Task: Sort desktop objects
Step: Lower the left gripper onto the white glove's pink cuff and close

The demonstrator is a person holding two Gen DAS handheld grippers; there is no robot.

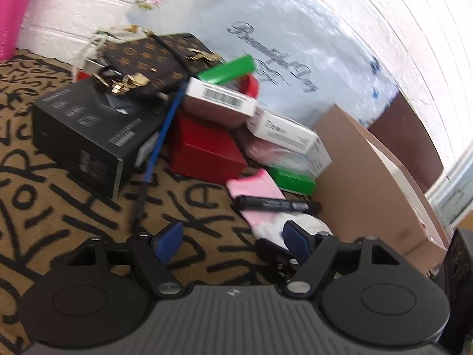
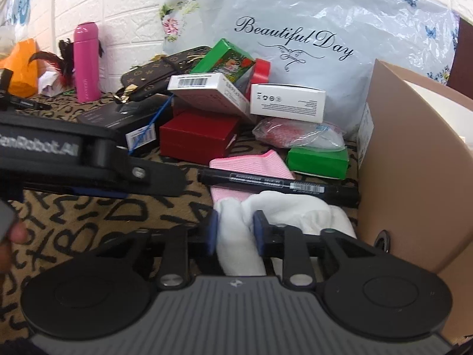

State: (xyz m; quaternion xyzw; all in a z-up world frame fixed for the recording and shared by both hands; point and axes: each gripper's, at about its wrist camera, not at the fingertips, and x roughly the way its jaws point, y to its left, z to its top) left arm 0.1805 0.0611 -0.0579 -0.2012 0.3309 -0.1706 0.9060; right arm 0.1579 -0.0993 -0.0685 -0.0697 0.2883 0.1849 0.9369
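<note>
The right gripper [image 2: 235, 230] pinches the white sock [image 2: 236, 236], its length running away; the left gripper [image 1: 232, 241], spread, hovers left.

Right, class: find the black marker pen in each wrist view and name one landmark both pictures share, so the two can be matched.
Left wrist view: the black marker pen lies right of centre, across the pink cloth, above the left gripper's open jaws.
Right wrist view: the pen lies centre-right, across the same cloth.
Shared landmark: the red box.
</note>
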